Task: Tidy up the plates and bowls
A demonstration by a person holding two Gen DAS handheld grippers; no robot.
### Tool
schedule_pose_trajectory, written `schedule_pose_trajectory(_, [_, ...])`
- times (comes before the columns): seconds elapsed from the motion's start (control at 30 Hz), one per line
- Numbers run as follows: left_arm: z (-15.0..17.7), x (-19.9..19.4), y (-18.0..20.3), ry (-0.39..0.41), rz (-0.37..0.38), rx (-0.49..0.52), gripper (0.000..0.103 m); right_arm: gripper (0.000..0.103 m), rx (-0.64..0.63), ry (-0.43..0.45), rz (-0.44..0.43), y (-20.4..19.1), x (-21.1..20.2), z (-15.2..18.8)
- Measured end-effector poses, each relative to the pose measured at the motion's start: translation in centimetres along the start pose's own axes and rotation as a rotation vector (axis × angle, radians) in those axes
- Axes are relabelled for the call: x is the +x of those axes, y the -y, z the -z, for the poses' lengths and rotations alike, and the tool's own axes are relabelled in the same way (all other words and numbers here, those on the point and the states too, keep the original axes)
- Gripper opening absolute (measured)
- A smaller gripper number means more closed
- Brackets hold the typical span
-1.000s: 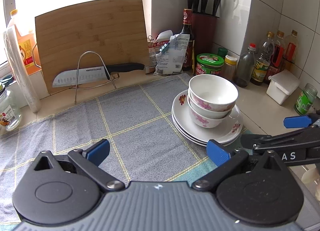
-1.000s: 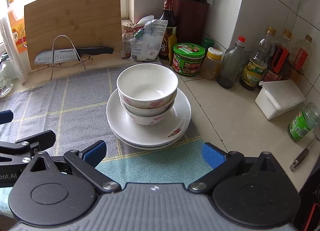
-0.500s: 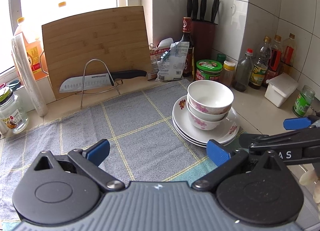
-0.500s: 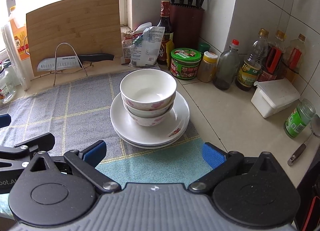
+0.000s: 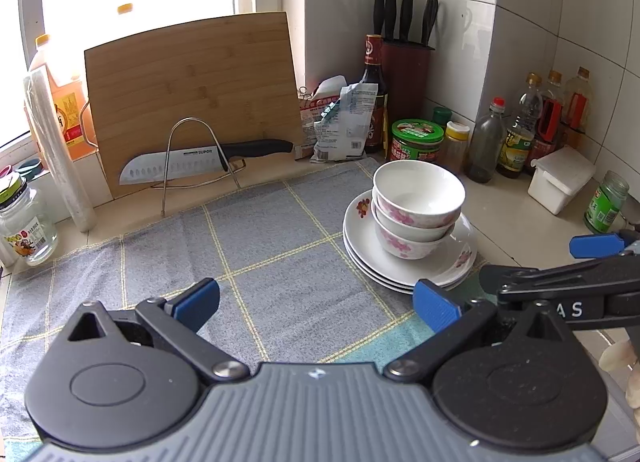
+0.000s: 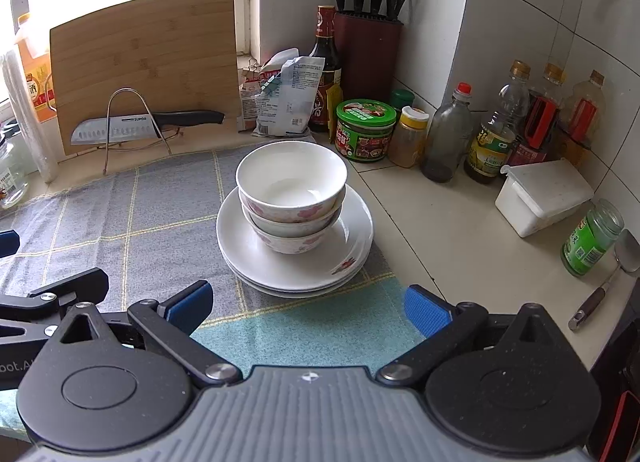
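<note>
Bowls (image 6: 291, 197) nest upright on stacked plates (image 6: 344, 258); both grippers (image 5: 316, 298) (image 6: 306, 304) spread apart, empty.

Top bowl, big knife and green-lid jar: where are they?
top bowl (image 6: 291, 177), right wrist view, on its white inside.
big knife (image 6: 116, 130), right wrist view, on the blade.
green-lid jar (image 6: 365, 111), right wrist view, on the lid.

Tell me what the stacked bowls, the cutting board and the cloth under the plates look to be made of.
Bowls: likely glazed ceramic, glossy white with pink flower prints.
Cutting board: apparently bamboo, matte, with jointed strips and nodes.
Cloth: woven fabric, probably a towel, with fuzzy grey texture and yellow grid lines.
</note>
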State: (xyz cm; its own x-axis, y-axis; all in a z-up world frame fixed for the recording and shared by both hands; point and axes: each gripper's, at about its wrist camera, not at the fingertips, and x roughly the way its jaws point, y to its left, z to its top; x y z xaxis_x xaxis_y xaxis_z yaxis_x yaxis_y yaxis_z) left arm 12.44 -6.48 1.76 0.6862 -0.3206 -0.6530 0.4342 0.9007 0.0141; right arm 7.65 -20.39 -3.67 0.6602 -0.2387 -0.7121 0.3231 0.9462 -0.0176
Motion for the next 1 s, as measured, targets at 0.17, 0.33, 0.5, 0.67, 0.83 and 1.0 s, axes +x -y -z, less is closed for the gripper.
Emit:
schedule_pose_trajectory(0.17, [-0.06, -0.04, 0.00, 0.000, 0.002, 0.001, 0.102, 0.103, -0.001, 0.002, 0.005, 0.00, -0.09, 0.03])
schedule_pose_trajectory(0.33, [-0.09, -0.02, 0.01, -0.001, 0.002, -0.002, 0.102, 0.103, -0.005, 0.005, 0.010, -0.11, -0.21, -0.02])
schedule_pose_trajectory(0.5, [-0.12, -0.01, -0.06, -0.002, 0.002, -0.001, 0.102, 0.103, -0.010, 0.005, 0.015, -0.20, -0.14, -0.09])
schedule_pose_trajectory(0.67, [-0.12, 0.03, -0.05, -0.002, 0.003, 0.000, 0.102, 0.103, -0.012, 0.008, 0.020, -0.15, -0.10, -0.18])
schedule_pose_trajectory(0.83, [-0.14, 0.07, -0.09, -0.002, 0.004, -0.002, 0.102, 0.103, -0.014, 0.008, 0.026, -0.15, -0.05, -0.27])
schedule_pose_trajectory(1.0, [-0.14, 0.07, -0.07, -0.001, 0.002, -0.001, 0.102, 0.103, -0.014, 0.009, 0.030, -0.15, -0.03, -0.35])
